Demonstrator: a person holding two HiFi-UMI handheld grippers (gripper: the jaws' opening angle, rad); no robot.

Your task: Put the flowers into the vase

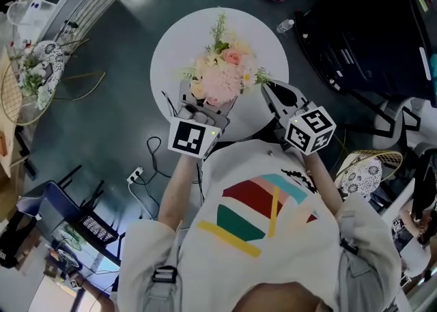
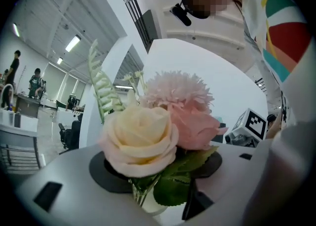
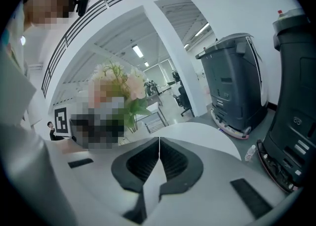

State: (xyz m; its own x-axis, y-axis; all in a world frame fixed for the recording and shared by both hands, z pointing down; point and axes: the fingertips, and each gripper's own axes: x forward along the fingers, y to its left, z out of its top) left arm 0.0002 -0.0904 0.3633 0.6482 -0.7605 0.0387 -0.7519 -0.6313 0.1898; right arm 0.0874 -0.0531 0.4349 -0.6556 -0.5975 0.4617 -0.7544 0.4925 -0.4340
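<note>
A bunch of flowers [image 1: 220, 75], cream and pink with green sprigs, stands over the round white table [image 1: 177, 44]. My left gripper [image 1: 199, 107] is at the bunch's near lower side. In the left gripper view its jaws are closed on the bunch low down, with a cream rose [image 2: 138, 138] and pink blooms [image 2: 190, 116] above the dark pads [image 2: 101, 173]. The stems run down into a clear glass vase [image 2: 143, 201], only partly visible. The flowers hide the vase in the head view. My right gripper [image 1: 268, 89] [image 3: 159, 143] is just right of the flowers, shut and holding nothing.
Black cases [image 1: 369, 37] stand on the floor at the far right. A water bottle [image 1: 285, 26] lies by the table. Cables and a power strip [image 1: 136, 175] lie on the floor at the left, near a chair [image 1: 65, 211]. A grey bin [image 3: 232, 81] shows in the right gripper view.
</note>
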